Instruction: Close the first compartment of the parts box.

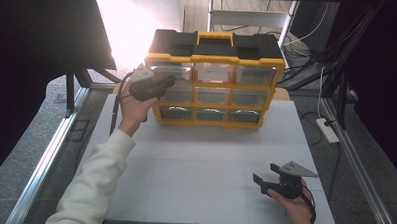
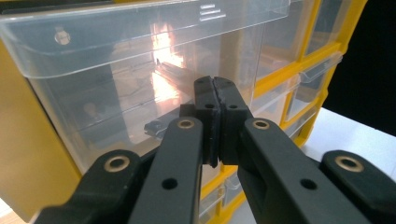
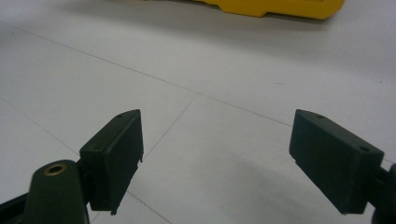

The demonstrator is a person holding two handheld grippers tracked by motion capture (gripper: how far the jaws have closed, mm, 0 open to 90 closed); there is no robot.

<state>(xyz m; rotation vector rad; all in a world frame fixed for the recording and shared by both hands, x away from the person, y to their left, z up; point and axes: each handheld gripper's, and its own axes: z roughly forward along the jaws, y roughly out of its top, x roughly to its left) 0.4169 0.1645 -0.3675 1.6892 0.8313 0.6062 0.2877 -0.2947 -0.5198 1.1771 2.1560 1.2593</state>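
High view: yellow organizer is seen upright at far edge of white table; left gripper is held at its top-left clear drawer; right gripper is held low at near-right, well apart from organizer.
Left gripper view: jaws are pressed together, nothing between; tips just beside drawer front, contact can't be told.
Right gripper view: jaws are spread wide over bare table, nothing gripped; organizer base is seen at top.

High view looks forward and down on the yellow-framed clear-drawer organiser, left gripper view close against its drawers, right gripper view low over the white table
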